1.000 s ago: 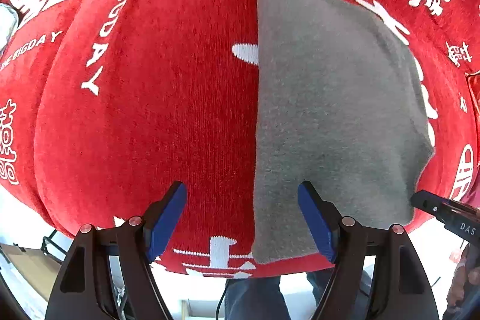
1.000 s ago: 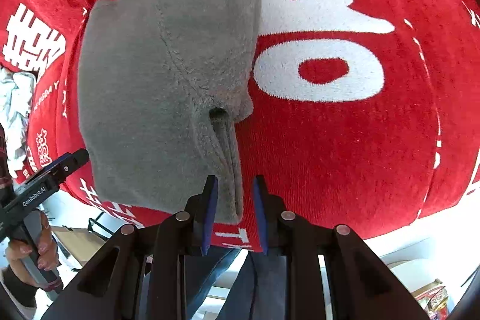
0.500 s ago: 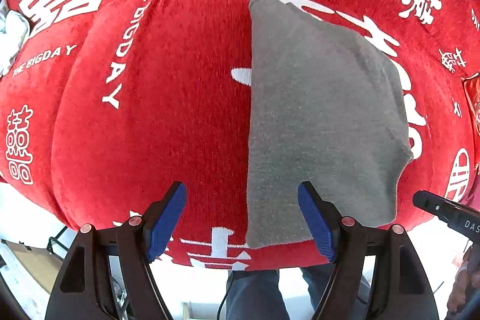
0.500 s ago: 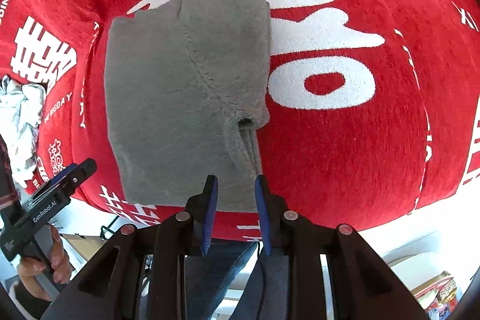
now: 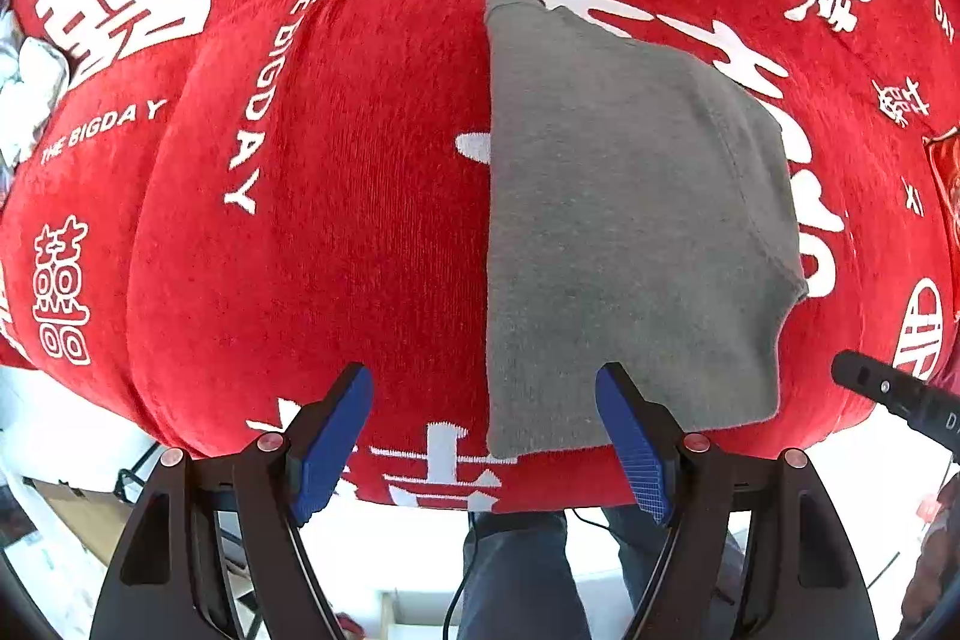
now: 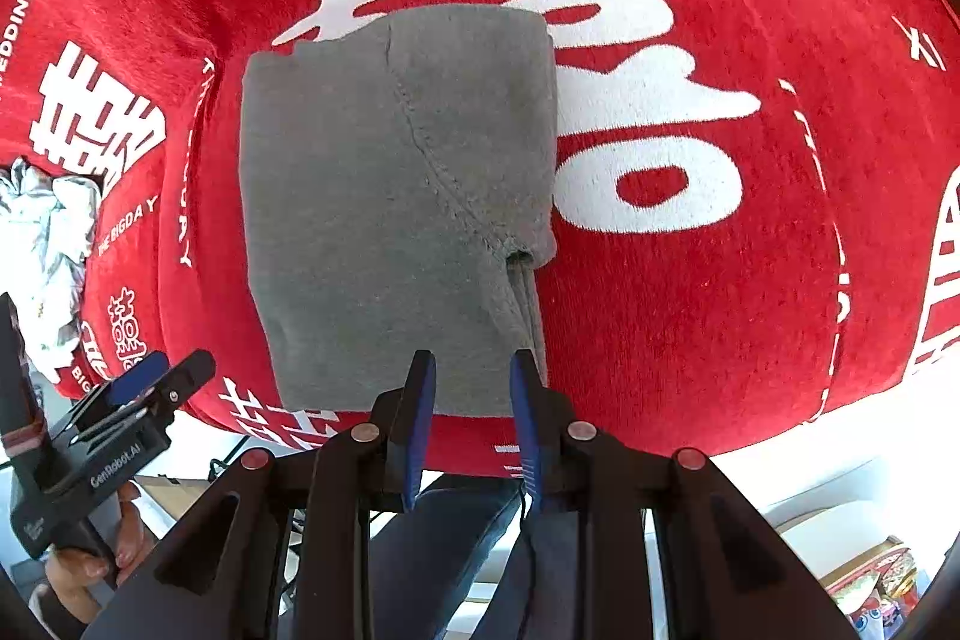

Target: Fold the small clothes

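Note:
A small grey garment (image 5: 624,232) lies folded flat on the red cloth with white lettering (image 5: 336,232); it also shows in the right wrist view (image 6: 390,220), with a seam running across it. My left gripper (image 5: 486,436) is wide open and empty, above the garment's near left corner. My right gripper (image 6: 471,418) has its jaws a narrow gap apart with nothing between them, just above the garment's near right edge. The left gripper also shows in the right wrist view (image 6: 162,376).
A crumpled white cloth (image 6: 48,250) lies at the far left of the red cloth. The near table edge (image 6: 660,436) runs just behind the fingers, with the person's legs and floor below. A snack packet (image 6: 882,586) sits at lower right.
Both grippers have pulled back and up from the garment, which now looks smaller and farther away. The garment lies still.

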`<state>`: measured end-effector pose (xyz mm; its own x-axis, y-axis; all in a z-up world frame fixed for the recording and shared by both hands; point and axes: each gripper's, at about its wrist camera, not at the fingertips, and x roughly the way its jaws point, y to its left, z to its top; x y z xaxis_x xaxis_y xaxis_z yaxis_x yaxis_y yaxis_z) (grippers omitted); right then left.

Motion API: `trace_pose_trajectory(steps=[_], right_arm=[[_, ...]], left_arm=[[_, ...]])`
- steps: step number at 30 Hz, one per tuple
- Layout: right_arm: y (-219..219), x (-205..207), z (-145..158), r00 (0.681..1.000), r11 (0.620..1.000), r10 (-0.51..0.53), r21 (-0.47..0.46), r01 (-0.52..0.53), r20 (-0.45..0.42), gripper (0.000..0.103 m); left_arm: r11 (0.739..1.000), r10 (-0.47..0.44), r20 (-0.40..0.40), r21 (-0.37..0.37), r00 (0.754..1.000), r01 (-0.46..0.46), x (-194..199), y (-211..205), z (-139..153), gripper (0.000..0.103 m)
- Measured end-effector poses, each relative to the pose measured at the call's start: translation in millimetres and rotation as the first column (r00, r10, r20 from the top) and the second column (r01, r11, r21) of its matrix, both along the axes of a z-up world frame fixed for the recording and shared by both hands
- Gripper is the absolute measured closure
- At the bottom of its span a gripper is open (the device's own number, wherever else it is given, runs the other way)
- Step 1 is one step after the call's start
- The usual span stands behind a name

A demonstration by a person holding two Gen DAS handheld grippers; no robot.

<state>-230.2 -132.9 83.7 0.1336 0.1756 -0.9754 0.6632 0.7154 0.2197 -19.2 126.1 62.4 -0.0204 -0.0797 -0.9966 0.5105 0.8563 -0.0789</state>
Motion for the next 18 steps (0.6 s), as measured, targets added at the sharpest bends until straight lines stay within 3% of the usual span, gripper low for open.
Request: trace_pose_trajectory(steps=[2,6,8,11,18], right_arm=[[-0.2,2.7,2.1,1.000,1.000,0.002,-0.005,-0.002,0.001,0.067],[-0.1,7.3,6.9,1.000,1.000,0.008,-0.006,-0.008,0.009,0.066],[0.1,8.4,10.6,1.000,1.000,0.010,-0.005,-0.010,0.014,0.065],[0.0,9.4,16.0,1.000,1.000,0.019,-0.014,-0.019,0.015,0.053],[-0.5,12.7,27.6,1.000,0.999,0.022,-0.041,-0.021,0.019,0.048]], left_arm=[[1.000,-0.006,-0.003,0.000,1.000,0.006,-0.6,-1.8,3.4,0.025],[1.000,-0.004,-0.008,0.002,1.000,0.004,-1.2,-4.6,8.1,0.025],[1.000,0.002,0.005,0.006,1.000,-0.002,-0.4,-5.4,11.0,0.001],[1.000,0.008,0.022,-0.005,1.000,-0.008,1.7,-6.0,18.0,0.000],[0.999,-0.001,0.059,0.046,0.998,-0.002,7.1,-8.2,25.7,0.000]])
